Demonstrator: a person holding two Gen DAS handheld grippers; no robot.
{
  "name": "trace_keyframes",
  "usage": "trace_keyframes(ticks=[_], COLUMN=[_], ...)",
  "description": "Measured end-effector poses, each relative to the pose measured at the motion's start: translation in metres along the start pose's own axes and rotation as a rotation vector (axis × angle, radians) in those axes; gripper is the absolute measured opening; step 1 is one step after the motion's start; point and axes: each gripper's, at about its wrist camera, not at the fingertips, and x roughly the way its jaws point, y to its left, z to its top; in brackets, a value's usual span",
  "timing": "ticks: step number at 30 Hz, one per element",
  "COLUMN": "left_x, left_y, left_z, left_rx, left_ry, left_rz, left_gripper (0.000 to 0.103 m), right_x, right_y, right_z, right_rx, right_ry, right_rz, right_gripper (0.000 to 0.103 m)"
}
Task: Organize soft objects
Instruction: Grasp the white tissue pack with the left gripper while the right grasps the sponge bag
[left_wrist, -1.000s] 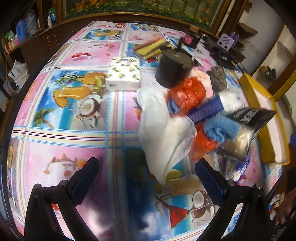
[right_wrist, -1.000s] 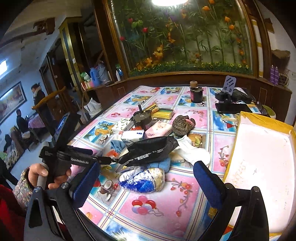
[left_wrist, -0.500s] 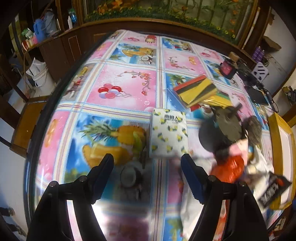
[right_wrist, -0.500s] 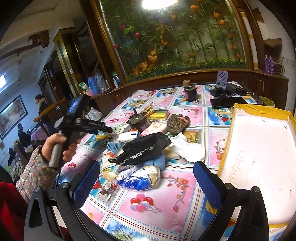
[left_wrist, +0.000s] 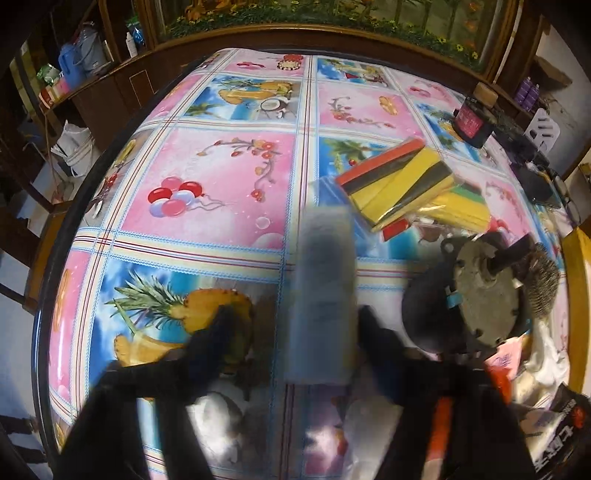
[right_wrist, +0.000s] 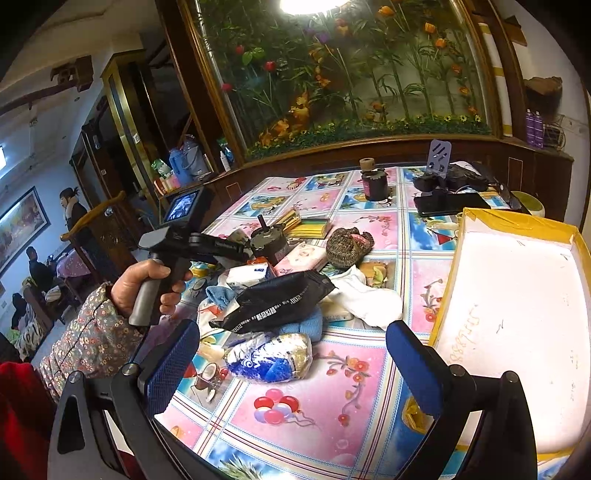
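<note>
Black and blurred, the left gripper (left_wrist: 291, 332) has its fingers spread either side of the tissue pack (left_wrist: 321, 295), not visibly clamped; the pack's long axis runs near-to-far along them. The right gripper (right_wrist: 291, 354) hangs wide open and empty over the table (right_wrist: 332, 406), farther off.

Open room left, clutter right

I've bare tablecloth (left_wrist: 207, 177) to pass over; motor (left_wrist: 480, 299) and sponge packs (left_wrist: 402, 184) block my right.

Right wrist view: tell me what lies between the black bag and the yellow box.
A white sock lies between the black bag and the yellow box in the right wrist view.
</note>
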Motion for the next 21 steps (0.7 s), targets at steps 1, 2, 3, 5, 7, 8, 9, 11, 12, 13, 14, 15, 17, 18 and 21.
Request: trace_keyframes(ticks=[1, 2, 3, 5, 7, 8, 9, 11, 12, 13, 14, 15, 17, 18, 21], left_x=[0.000, 0.001, 0.000, -0.002, -0.005, -0.005, -0.006, -0.006, -0.007, -0.006, -0.006, -0.006, -0.005, -0.005, -0.004], left_y=[0.001, 0.002, 0.004, 0.009, 0.014, 0.017, 0.018, 0.019, 0.020, 0.021, 0.021, 0.022, 0.022, 0.022, 0.019], left_z=[-0.001, -0.002, -0.003, -0.003, -0.002, -0.002, -0.002, -0.001, -0.001, -0.001, -0.001, -0.001, -0.002, -0.002, -0.003], left_rx=[0.005, 0.007, 0.008, 0.004, -0.011, -0.018, -0.022, -0.018, -0.019, -0.024, -0.024, -0.022, -0.029, -0.028, -0.018], left_ry=[-0.015, -0.024, -0.031, -0.035, -0.038, -0.040, -0.045, -0.055, -0.059, -0.060, -0.059, -0.058, -0.063, -0.061, -0.058], left_rz=[0.013, 0.017, 0.015, 0.006, -0.023, -0.037, -0.048, -0.056, -0.058, -0.061, -0.063, -0.064, -0.062, -0.062, -0.076], left_gripper=[0.049, 0.048, 0.044, 0.031, 0.024, 0.024, 0.024, 0.024, 0.024, 0.024, 0.024, 0.024, 0.024, 0.024, 0.024], right_x=[0.001, 0.002, 0.005, 0.010, 0.019, 0.027, 0.036, 0.057, 0.070, 0.087, 0.102, 0.119, 0.155, 0.175, 0.228], right_y=[0.003, 0.004, 0.007, 0.012, 0.017, 0.020, 0.021, 0.023, 0.023, 0.023, 0.023, 0.023, 0.023, 0.024, 0.021], right_z=[0.006, 0.010, 0.018, 0.032, 0.052, 0.065, 0.077, 0.100, 0.113, 0.125, 0.135, 0.145, 0.162, 0.169, 0.176], right_rx=[-0.007, -0.011, -0.015, -0.016, -0.007, -0.002, 0.004, 0.021, 0.028, 0.027, 0.020, 0.009, -0.066, -0.127, -0.313], right_ry=[0.006, 0.008, 0.016, 0.029, 0.040, 0.055, 0.074, 0.113, 0.135, 0.163, 0.191, 0.216, 0.257, 0.292, 0.397], right_rz=[0.000, -0.001, -0.003, 0.003, 0.021, 0.035, 0.045, 0.035, 0.026, 0.015, -0.002, -0.023, -0.080, -0.101, -0.115], right_gripper=[0.103, 0.103, 0.103, 0.103, 0.103, 0.103, 0.103, 0.103, 0.103, 0.103, 0.102, 0.101, 0.091, 0.089, 0.086])
